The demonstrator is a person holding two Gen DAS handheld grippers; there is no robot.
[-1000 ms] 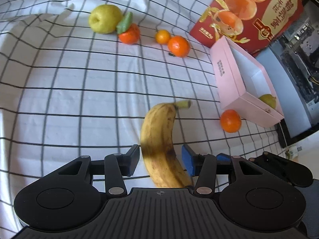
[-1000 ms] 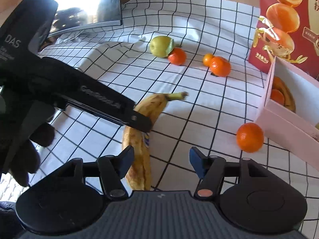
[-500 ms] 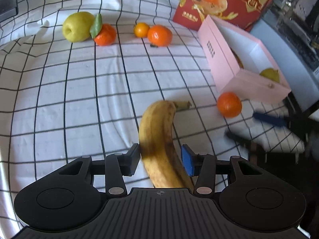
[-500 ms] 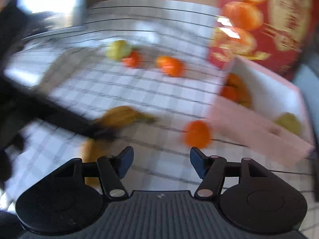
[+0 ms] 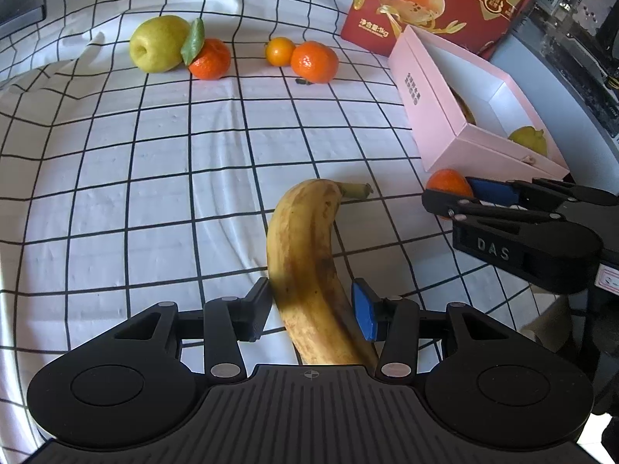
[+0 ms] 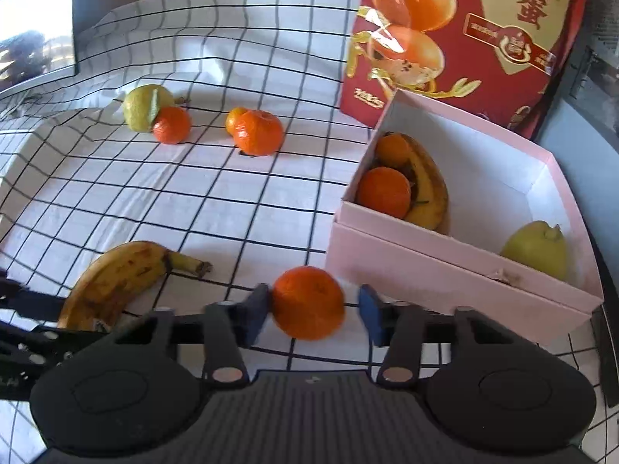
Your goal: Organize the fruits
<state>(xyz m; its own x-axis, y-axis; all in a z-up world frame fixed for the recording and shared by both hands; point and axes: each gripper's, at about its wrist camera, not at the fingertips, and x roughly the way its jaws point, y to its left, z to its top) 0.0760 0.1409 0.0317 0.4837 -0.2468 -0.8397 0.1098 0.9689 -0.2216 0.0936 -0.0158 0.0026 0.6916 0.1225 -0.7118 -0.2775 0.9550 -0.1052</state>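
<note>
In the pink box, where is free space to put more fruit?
The pink box is bare in the middle, between the banana with two oranges at its left end and the yellow-green fruit at the right. The left end is crowded.

Banana (image 5: pixel 309 266): yellow with brown speckles, flat on the checked cloth, stem end pointing away toward the pink box.
Tangerine (image 6: pixel 308 301): orange, on the cloth just before the box's near wall.
Pink box (image 6: pixel 445 270): open, white inside, holding two tangerines against a second banana at the left end and a yellow-green pear at the right.
Far cluster: yellow-green pear (image 5: pixel 159 48) touching a leafed tangerine (image 5: pixel 210 58); nearby, a small orange (image 5: pixel 279 51) beside a larger tangerine (image 5: pixel 314 62).
</note>
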